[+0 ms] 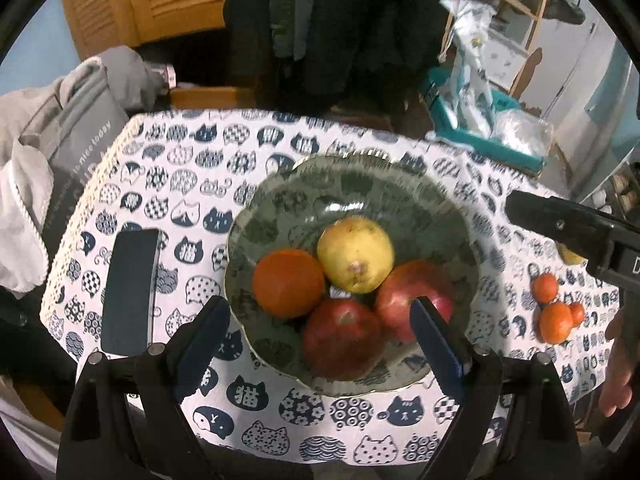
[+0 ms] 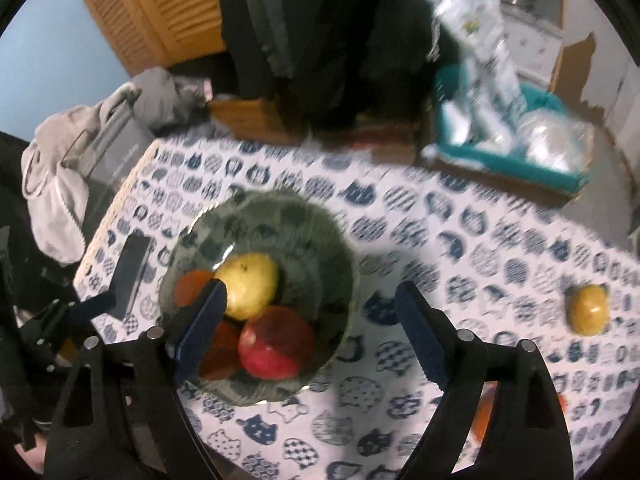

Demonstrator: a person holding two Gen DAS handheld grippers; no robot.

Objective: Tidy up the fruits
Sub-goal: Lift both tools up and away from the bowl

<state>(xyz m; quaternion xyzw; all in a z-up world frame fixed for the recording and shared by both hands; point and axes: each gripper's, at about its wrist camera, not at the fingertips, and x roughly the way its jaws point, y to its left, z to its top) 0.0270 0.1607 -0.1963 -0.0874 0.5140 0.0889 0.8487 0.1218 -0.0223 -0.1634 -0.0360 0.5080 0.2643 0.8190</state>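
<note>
We see the bowl (image 1: 452,216) at frame centre on the table (image 1: 248,420), holding four fruits. Small oranges (image 1: 554,314) lie at right. Left hand-held gripper (image 1: 320,336) and right hand-held gripper (image 2: 310,328) are both spread, pinching nothing.

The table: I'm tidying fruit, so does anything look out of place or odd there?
Yes. The bowl holds four fruits, but three small oranges and a yellow fruit lie loose on the tablecloth to its right. A dark phone also lies left of the bowl. Nothing looks spilled or damaged.
</note>
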